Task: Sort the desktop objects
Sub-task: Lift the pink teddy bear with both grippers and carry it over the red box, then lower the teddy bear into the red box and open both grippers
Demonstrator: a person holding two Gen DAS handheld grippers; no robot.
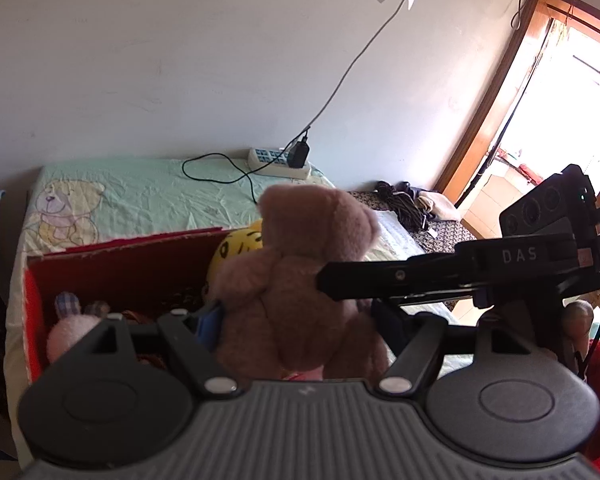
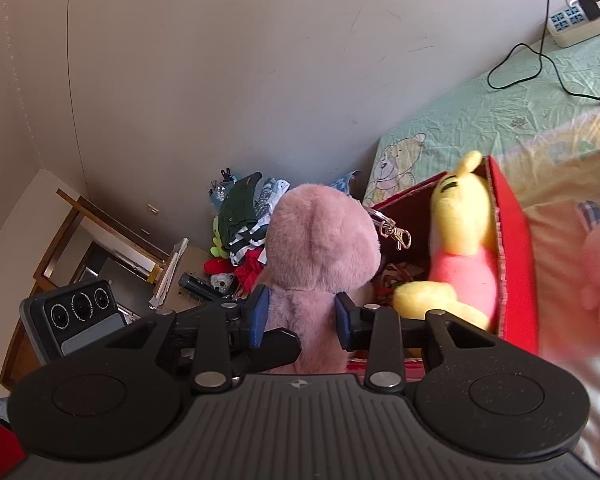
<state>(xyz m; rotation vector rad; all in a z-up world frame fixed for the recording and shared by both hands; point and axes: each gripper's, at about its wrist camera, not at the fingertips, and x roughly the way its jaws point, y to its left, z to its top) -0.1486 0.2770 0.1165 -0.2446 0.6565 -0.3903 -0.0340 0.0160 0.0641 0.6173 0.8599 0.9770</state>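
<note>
Left gripper [image 1: 296, 320], seen from its own camera, is clenched on the body of a brownish-pink teddy bear [image 1: 300, 280]; we see one blue pad [image 1: 209, 322] pressed into the plush. The right gripper's finger [image 1: 380, 278] reaches in from the right and meets the bear's flank. A red box [image 1: 112, 268] stands on the bed [image 1: 140, 188] just behind the bear, with a pink plush [image 1: 70, 334] at its near left.

From the right wrist view, the right gripper [image 2: 300, 316] grasps the same teddy bear [image 2: 320, 248] low on its body, both pads [image 2: 260, 314] touching fur. A yellow bear in a pink shirt [image 2: 460, 256] already fills the box's right side. We judge the bear should be carried clear over the box rim and lowered into the free left part, one gripper letting go before the other.
</note>
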